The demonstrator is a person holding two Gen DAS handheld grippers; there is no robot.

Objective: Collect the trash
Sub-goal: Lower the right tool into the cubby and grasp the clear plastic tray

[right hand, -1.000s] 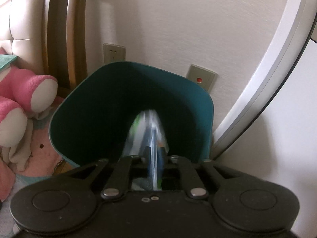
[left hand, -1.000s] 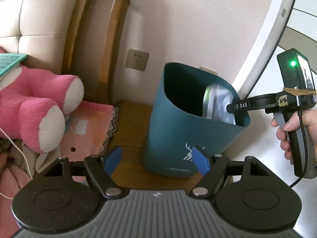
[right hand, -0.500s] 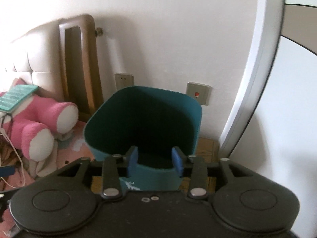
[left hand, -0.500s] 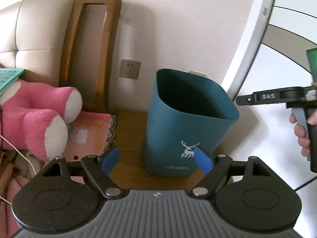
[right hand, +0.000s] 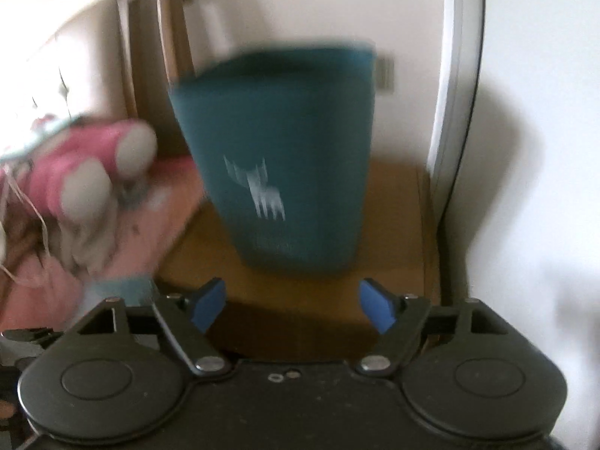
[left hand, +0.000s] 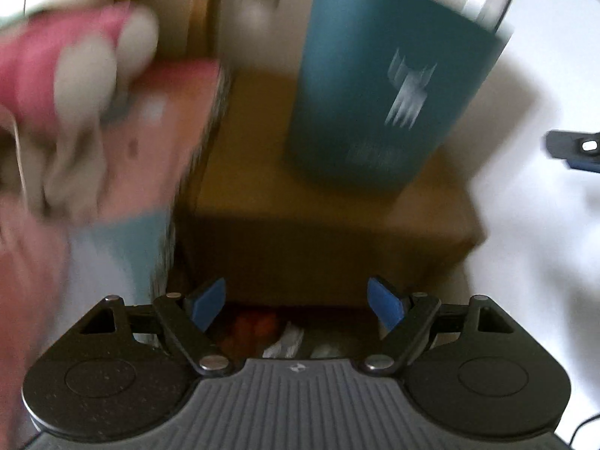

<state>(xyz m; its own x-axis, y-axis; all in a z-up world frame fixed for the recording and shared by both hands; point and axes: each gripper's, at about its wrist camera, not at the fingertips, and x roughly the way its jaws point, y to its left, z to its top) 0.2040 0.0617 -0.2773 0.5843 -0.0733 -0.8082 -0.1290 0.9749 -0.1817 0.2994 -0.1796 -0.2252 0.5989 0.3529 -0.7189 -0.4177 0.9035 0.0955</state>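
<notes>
A: How does the left gripper (left hand: 296,302) stand?

B: Its jaws are spread wide, with nothing between the blue pads (left hand: 208,302). Everything past them is smeared by blur.

A: And the bin (left hand: 390,75)?

B: Ahead of those jaws and a little toward the right pad, well beyond the tips. It stands upright on a wooden stand (left hand: 330,225), whose front edge lies just past the pads. A white deer mark shows on the bin's near face.

A: Any trash to be seen?

B: Low between the left jaws, under the stand's edge, there are some reddish and pale scraps (left hand: 270,332). They are too blurred to name, and I cannot tell whether they are trash.

A: The right gripper (right hand: 292,305)?

B: Its jaws are opening, already far apart, and the gap between them is empty. The bin (right hand: 285,157) sits straight ahead of them, between the two pads' lines and farther off, on the stand (right hand: 393,225).

A: Can you see into the bin?

B: No. Both views show its outer wall only.

A: What lies to the sides?

B: Left of both jaw pairs, a pink plush (right hand: 86,172) on a pink cloth (left hand: 150,142). Far right of the left jaws, a dark gripper tip (left hand: 573,148) pokes in at the frame's edge.
</notes>
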